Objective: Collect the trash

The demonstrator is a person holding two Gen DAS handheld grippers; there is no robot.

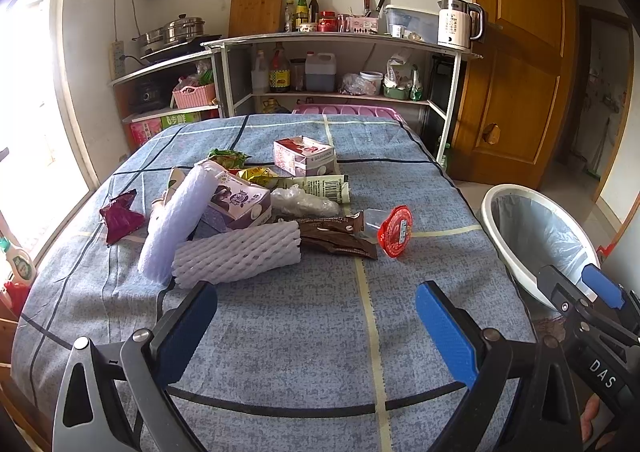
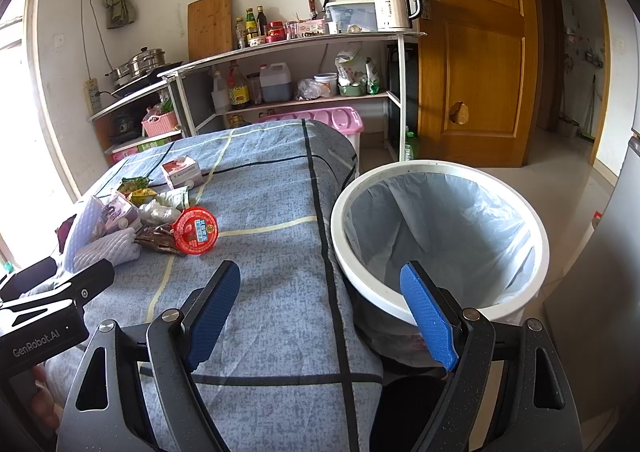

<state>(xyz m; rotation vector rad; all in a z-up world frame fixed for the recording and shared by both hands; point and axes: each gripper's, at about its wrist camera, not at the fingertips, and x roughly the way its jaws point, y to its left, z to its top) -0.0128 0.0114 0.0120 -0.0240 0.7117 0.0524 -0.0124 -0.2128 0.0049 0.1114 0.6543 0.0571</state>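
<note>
Blue ribbed pads are seen nearest, on the black fingers of the left gripper [image 1: 316, 326]; its jaws are held wide apart and nothing is held between them; only the cloth [image 1: 288, 332] lies under the gap. This cloth is a blue mottled fabric with dark and pale lines, spread over the table; some folds are seen in it.

In the right wrist view the right gripper [image 2: 320, 308] is shown with the same blue textured pads; its jaws are also spread wide and empty; one finger is seen over the cloth and the other over the bin [image 2: 440, 172]. The bin is round, with a white rim, and is lined with a thin grey plastic bag; it stands just beside the table edge, at the right side.

The trash is gathered in a pile on the cloth, beyond the left gripper. A white foam net [image 1: 238, 254] with a diamond pattern lies nearest; beside it a smooth white foam sleeve [image 1: 176, 218] is leaned on a purple carton [image 1: 240, 202]. Brown wrappers [image 1: 336, 238] and a clear cup with a round red lid [image 1: 396, 230] are placed to the right of the net; a dark red wrapper [image 1: 120, 218] lies apart at the left. A pink carton [image 1: 304, 156] is seen farther back.

Behind the table, shelves [image 1: 340, 40] with bottles and a white kettle [image 1: 456, 26] are seen, next to a wooden door [image 1: 516, 64].
</note>
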